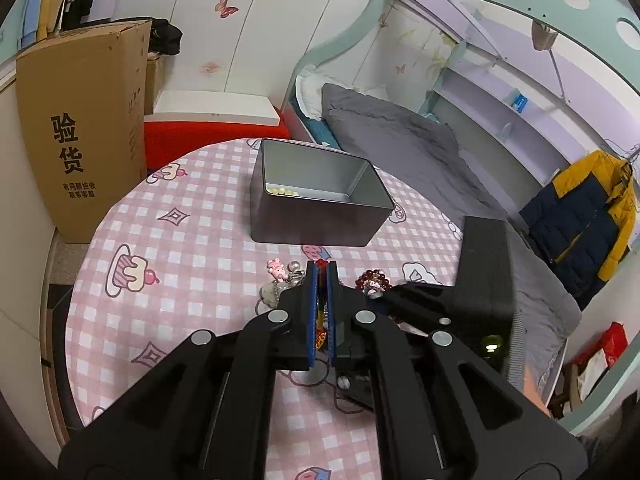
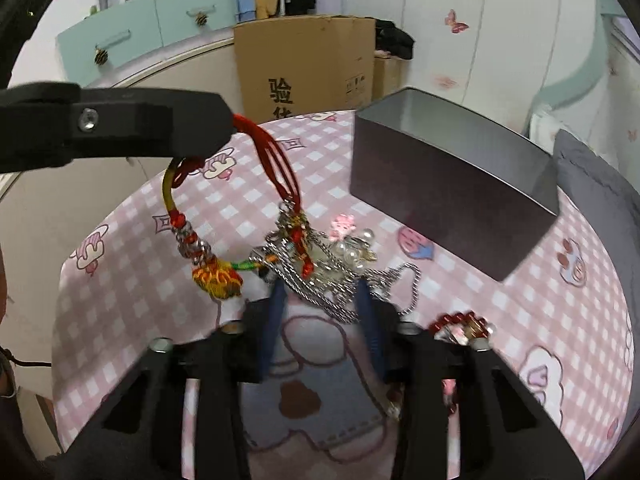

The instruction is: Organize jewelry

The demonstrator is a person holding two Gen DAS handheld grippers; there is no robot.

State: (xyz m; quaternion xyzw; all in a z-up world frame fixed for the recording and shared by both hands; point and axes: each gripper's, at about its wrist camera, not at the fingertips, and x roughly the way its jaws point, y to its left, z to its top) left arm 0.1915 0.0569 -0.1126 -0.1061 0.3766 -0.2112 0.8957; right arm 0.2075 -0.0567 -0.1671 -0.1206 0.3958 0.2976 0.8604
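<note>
My left gripper (image 1: pixel 321 266) is shut on a red cord bracelet (image 2: pixel 276 156) and holds it above the table; the cord hangs down with a yellow-red charm (image 2: pixel 216 276), its lower end tangled in a pile of silver chains and pearls (image 2: pixel 332 264). My right gripper (image 2: pixel 320 292) is open, low over the table, its fingers either side of that pile. A dark red bead bracelet (image 2: pixel 460 322) lies right of it. A grey metal tin (image 1: pixel 320 196) stands open beyond, with a pale yellow bead string (image 1: pixel 282 191) inside.
The table has a pink checked cloth (image 1: pixel 180 240). A tall cardboard box (image 1: pixel 80 128) stands off its far left. A bed with a grey blanket (image 1: pixel 400 136) lies beyond the tin. A pink charm (image 1: pixel 277 269) lies by the pile.
</note>
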